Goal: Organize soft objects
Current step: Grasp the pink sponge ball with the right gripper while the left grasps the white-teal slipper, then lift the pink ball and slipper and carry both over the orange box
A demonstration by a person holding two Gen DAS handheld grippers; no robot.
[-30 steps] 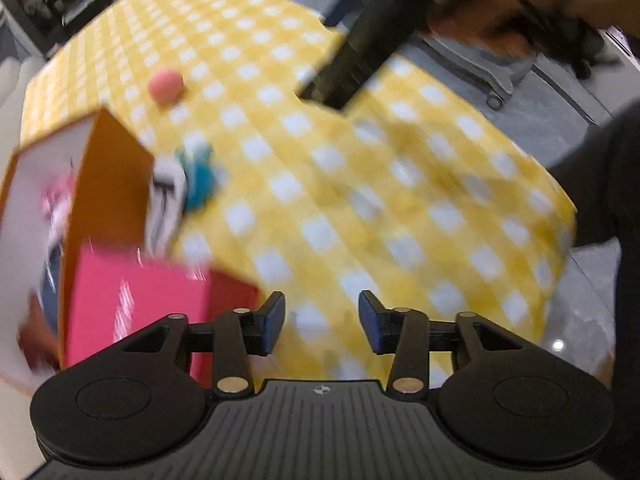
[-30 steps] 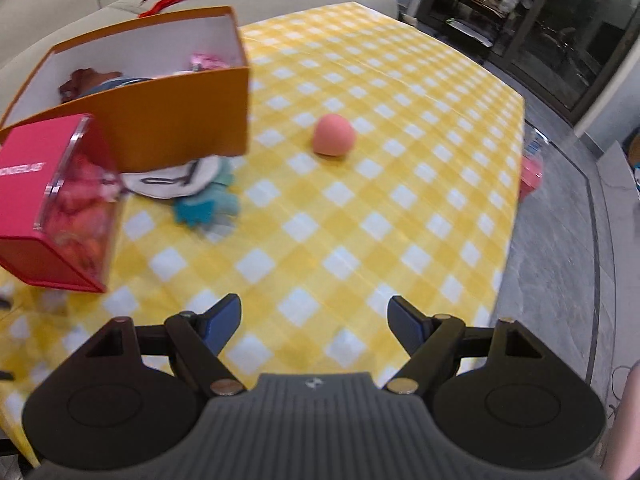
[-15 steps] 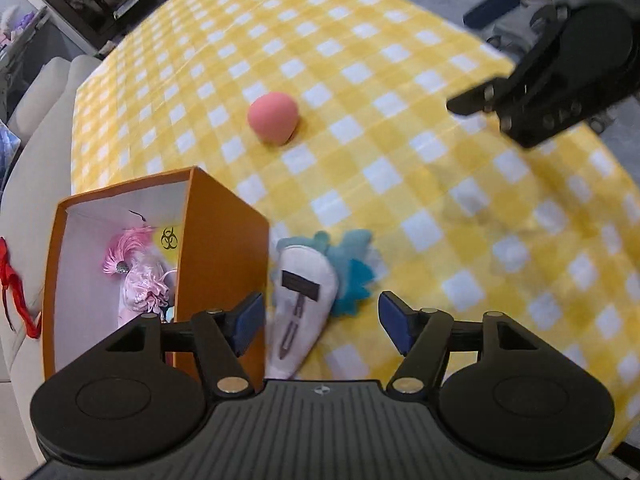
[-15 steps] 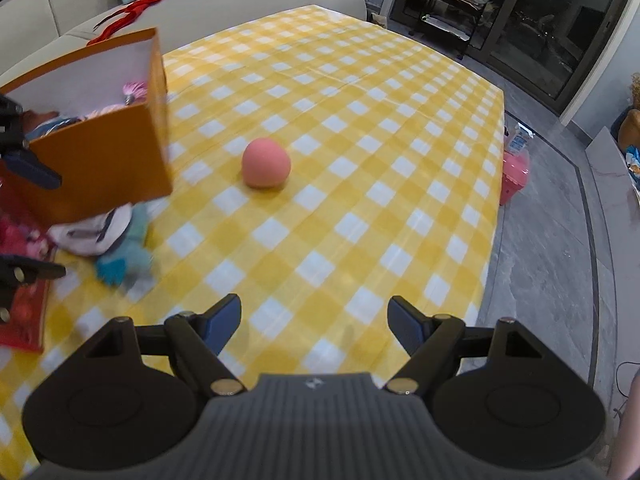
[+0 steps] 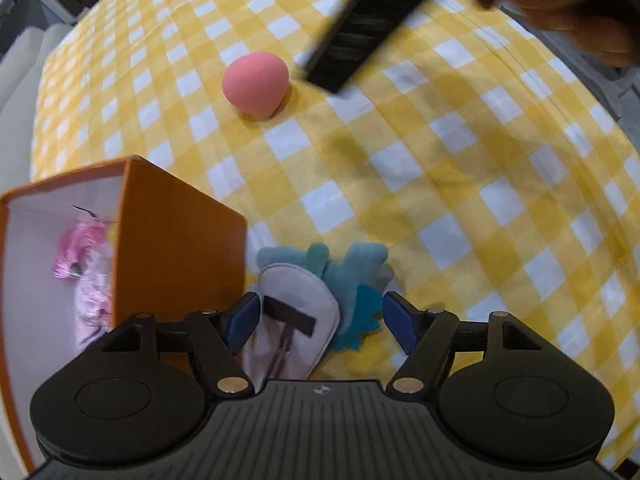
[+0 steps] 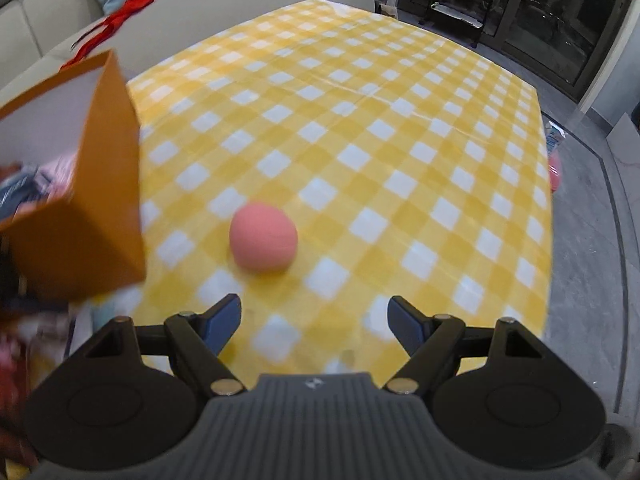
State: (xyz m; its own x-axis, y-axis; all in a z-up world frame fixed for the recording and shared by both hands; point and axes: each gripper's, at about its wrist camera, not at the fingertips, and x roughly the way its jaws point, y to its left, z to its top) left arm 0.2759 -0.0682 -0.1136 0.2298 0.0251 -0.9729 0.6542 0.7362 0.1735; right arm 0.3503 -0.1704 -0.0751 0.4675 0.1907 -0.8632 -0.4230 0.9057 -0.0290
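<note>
Left gripper: the left gripper (image 5: 318,316) is pointing down over the flat grey-white and teal felt toy (image 5: 316,300). Its jaws are opening. The toy is lying between them, but the pads are not pressing on it.

Right gripper: the right gripper (image 6: 314,318) is standing wide open with nothing in it. It is pointing at the round pink squishy ball (image 6: 263,238), which is sitting just in front of the jaws.

Where the toys are: both toys are lying on the yellow and white checked tablecloth (image 5: 440,184). The felt toy is lying right beside the tall orange cardboard box (image 5: 176,248). The ball is resting a bit farther out, well apart from the box.

Doing this step well: I think the left gripper is getting ready to pick up the felt toy. It should be going low, so the pads are closing on the toy's edges and not sliding over the top. It should be staying off the box wall, which is very close to the left pad. The right gripper should be closing gently around the middle of the ball, so it is not rolling away.

Box: the orange box is standing open, white inside. A shiny pink fluffy thing (image 5: 80,248) is lying in it, and other soft bits too blurry to tell.
</note>
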